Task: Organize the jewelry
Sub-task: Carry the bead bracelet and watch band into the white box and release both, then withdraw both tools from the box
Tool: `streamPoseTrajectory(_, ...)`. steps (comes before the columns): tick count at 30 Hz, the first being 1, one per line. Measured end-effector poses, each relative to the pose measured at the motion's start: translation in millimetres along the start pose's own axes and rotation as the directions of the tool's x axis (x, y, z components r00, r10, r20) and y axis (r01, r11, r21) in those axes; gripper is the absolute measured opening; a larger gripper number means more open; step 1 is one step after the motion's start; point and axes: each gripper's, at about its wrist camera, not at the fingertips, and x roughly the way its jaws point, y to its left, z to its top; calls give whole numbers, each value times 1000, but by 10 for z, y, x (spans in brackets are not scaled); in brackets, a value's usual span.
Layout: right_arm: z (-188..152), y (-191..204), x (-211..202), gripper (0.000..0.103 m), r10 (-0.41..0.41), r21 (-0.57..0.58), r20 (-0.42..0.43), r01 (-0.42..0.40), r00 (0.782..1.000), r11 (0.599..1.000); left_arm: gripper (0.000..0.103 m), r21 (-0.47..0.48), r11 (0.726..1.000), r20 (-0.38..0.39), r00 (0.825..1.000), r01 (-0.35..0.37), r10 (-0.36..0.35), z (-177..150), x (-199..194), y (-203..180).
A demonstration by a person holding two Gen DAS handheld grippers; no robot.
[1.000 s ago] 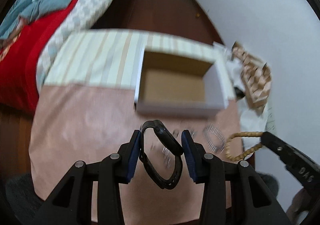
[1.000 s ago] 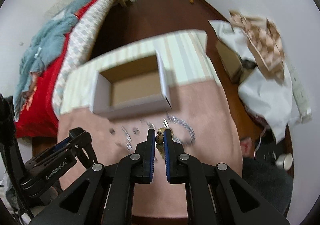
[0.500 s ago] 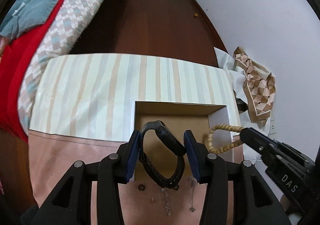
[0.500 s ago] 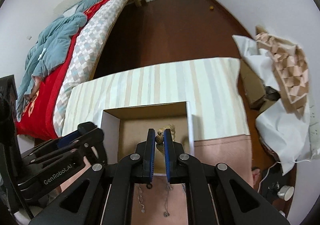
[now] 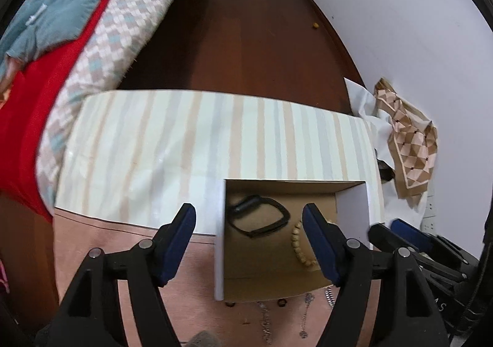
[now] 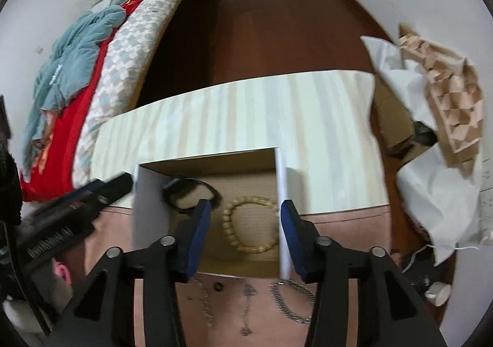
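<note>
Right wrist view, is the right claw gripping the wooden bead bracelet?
No, the right claw is open, and the bead bracelet lies loose in the box.

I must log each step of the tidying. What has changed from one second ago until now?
Both grippers carried their pieces forward from the pink cloth to over the box and let go. The left gripper, now open, dropped the black band; the right gripper, now open, dropped the bead bracelet. Both pieces lie on the box floor, side by side. The chains stay on the cloth in front of the box, which has not moved.
</note>
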Motion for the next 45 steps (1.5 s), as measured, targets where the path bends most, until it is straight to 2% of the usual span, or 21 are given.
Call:
streamPoseTrajectory(1,-22,1,-16,61,-25,-6,2,25,1000,1000,73,4,1000,13,1000,-18,18,-10,-35,17)
streamPoseTrajectory(2,-61,7,-44,72,-62,-18,12,62,998,998,84,9,999,31,998,-47,46,-35,-73,26)
streamPoseTrajectory(3,-99,15,-66,83,-93,-33,22,94,995,995,89,12,997,47,996,-75,74,-53,-102,34)
streamPoseTrajectory(4,-139,35,-69,88,-131,-49,27,132,991,990,98,17,994,68,992,-110,108,-92,-137,42)
streamPoseTrajectory(5,-170,50,-66,92,-159,-61,31,161,987,985,101,24,991,80,988,-131,129,-121,-154,47)
streamPoseTrajectory(7,-253,84,-45,94,-208,-87,44,211,977,974,103,40,983,96,980,-179,175,-207,-170,57)
streamPoseTrajectory(11,-355,101,-8,101,-235,-102,47,238,971,966,103,49,976,103,973,-214,208,-342,-166,114)
streamPoseTrajectory(15,-431,128,-74,101,-264,-108,78,271,961,956,103,42,972,102,969,-232,226,-417,-211,149)
streamPoseTrajectory(20,-487,187,-245,101,-258,-106,107,269,960,957,103,36,970,131,964,-239,233,-521,-380,144)
streamPoseTrajectory(31,-768,310,-937,101,-258,-94,221,284,941,954,103,21,970,228,946,-241,230,-833,-1024,77)
streamPoseTrajectory(39,-1050,413,-1415,101,-262,-93,308,303,915,948,103,29,974,283,936,-224,207,-1111,-1444,24)
streamPoseTrajectory(45,-1225,445,-1686,101,-221,-83,338,263,915,961,103,5,976,297,932,-219,208,-1284,-1606,80)
